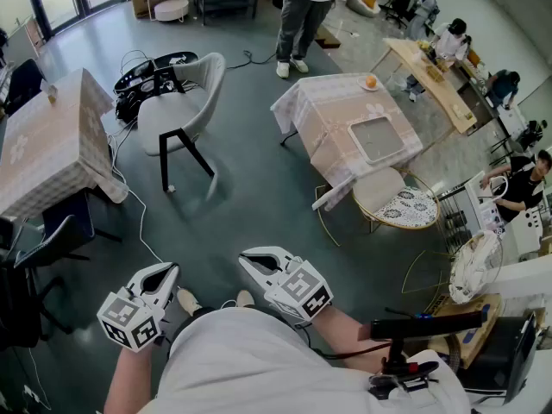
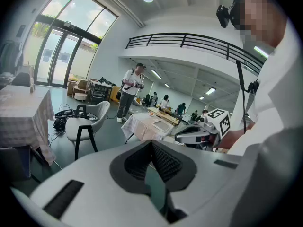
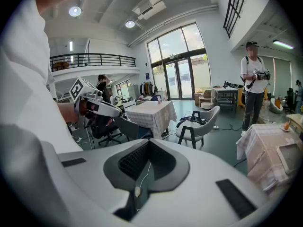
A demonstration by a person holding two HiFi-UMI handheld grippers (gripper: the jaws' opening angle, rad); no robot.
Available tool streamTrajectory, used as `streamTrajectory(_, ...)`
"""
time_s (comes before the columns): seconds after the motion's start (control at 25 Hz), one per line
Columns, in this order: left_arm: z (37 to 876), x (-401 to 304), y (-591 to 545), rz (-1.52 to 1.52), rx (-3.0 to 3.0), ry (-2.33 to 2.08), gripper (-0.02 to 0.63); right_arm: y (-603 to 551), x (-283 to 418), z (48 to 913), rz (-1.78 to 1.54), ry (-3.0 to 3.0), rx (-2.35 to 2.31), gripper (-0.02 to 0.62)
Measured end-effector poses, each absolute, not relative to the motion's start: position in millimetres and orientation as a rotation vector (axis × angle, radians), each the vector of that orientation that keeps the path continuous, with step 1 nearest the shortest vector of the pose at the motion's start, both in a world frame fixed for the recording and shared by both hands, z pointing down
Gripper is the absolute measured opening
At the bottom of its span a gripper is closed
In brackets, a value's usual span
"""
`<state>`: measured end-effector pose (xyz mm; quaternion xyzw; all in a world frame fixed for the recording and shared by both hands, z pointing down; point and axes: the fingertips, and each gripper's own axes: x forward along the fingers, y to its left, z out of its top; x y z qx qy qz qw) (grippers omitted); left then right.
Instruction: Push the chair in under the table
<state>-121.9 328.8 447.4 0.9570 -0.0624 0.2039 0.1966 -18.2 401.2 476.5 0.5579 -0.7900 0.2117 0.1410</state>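
Chair (image 1: 177, 102), one white, between two clothed tables (image 1: 47, 145) (image 1: 332, 110); left tongs (image 1: 168, 272), right tongs (image 1: 246, 260), both closed, empty.

Cloth-covered table (image 1: 323, 110), matt white chair (image 1: 177, 110), smooth grey floor (image 1: 250, 201)

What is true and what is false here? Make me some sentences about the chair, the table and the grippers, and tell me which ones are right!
1. The chair stands out on the floor, not under a table. True.
2. The right gripper holds the chair. False: it is shut on nothing, far from the chair.
3. An orange lies on the table. True.
4. The left gripper is wide open. False: its jaws are together, with nothing between them.
5. Nobody stands beyond the table. False: a person stands there.
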Motion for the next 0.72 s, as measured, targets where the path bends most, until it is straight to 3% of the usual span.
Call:
streamTrajectory(0.36, 444, -81, 341, 0.541, 2.664, -0.214, 0.012, 427, 31, 493, 0.626, -2.26, 1.626, 0.014)
streamTrajectory(0.72, 461, -61, 290, 0.543, 2.64, -0.181, 0.012, 375, 56, 508, 0.662, -2.237, 1.695, 0.017)
